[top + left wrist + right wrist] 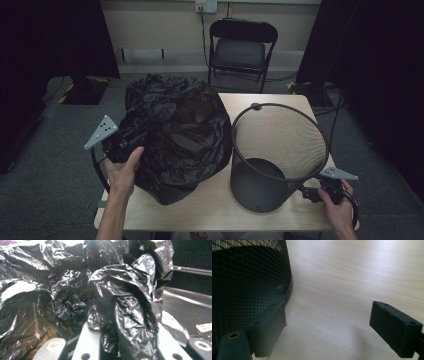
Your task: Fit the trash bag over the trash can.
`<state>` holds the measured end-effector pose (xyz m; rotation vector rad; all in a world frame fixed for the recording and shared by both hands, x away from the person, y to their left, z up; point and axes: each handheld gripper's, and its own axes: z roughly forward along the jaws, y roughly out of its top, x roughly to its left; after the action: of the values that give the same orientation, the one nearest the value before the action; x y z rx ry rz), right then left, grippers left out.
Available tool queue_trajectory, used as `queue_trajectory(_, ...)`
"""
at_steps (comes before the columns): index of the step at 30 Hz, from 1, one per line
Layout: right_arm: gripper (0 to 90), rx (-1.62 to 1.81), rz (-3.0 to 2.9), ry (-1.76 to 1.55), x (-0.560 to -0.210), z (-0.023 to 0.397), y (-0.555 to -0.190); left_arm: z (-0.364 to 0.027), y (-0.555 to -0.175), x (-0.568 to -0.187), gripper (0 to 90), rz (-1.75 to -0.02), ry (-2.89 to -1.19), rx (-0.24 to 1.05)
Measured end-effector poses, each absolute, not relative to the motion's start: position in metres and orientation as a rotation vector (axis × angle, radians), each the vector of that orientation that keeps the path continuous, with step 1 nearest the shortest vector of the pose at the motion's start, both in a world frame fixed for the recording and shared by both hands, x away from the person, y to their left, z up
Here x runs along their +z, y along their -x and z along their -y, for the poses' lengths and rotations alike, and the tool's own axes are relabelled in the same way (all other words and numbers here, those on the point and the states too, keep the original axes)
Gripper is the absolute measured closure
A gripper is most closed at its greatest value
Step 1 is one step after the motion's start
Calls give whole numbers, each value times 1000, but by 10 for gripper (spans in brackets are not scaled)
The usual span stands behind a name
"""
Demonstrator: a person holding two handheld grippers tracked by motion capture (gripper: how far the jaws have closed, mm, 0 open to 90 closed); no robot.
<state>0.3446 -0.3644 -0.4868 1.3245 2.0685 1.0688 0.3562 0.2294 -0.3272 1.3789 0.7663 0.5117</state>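
A big crumpled black plastic bag (175,135) lies on the left half of the light wooden table (200,210). My left gripper (122,140) is at the bag's left side, shut on a bunched fold of the bag (120,290) that stands up between its jaws (122,340). A black wire-mesh wastebasket (255,187) stands upright on the right half of the table, empty. My right gripper (312,192) sits low at the basket's right foot, open. One of its fingers (270,327) rests against the mesh wall (244,285); bare table top (342,272) lies between the jaws.
A black folding chair (241,47) stands behind the table, with cables on the floor around it. Dark curtains close both sides. The basket's mesh (190,312) is just right of the held bag. Grey carpet surrounds the small table.
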Motion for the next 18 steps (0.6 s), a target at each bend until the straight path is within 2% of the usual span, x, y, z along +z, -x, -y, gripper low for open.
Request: queue_trajectory(18,125,1116,-2048,-1282,-481,357,-339,-231,-337,-290,771,-647,-1251,479)
